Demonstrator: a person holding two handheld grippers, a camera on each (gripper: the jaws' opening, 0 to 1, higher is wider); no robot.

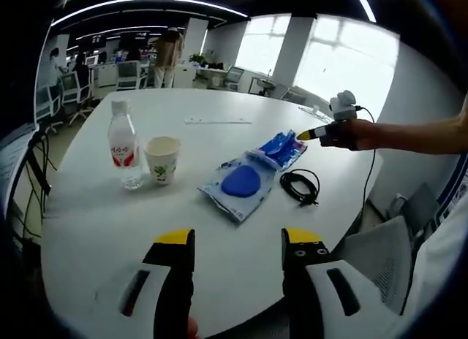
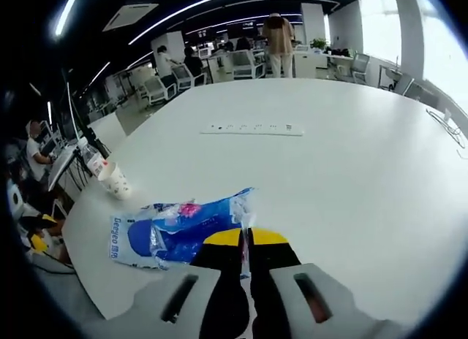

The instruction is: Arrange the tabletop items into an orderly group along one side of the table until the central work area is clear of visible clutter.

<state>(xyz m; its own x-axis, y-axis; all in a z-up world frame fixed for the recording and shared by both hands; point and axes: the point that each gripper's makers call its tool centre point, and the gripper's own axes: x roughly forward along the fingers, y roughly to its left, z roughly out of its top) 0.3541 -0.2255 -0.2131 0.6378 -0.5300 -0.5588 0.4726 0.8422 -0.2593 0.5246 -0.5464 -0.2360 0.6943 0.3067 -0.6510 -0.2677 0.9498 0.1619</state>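
Observation:
A blue plastic package [image 1: 251, 175] lies flat near the middle of the white table [image 1: 95, 222]. My right gripper [image 2: 245, 239] is shut on one end of this blue package [image 2: 175, 229]. In the left gripper view that right gripper [image 1: 313, 134] comes in from the right, held by a person's hand, at the package's far end. My left gripper [image 1: 239, 238] is open with nothing between its jaws, hovering over bare table short of the package. A water bottle [image 1: 123, 145] and a paper cup [image 1: 162, 159] stand upright side by side left of the package.
A coiled black cable [image 1: 300, 185] lies right of the package. A white power strip [image 1: 217, 120] lies farther back, the same power strip [image 2: 252, 128] beyond the package. The cup [image 2: 115, 183] stands near the table's left edge. Office chairs and people are behind the table.

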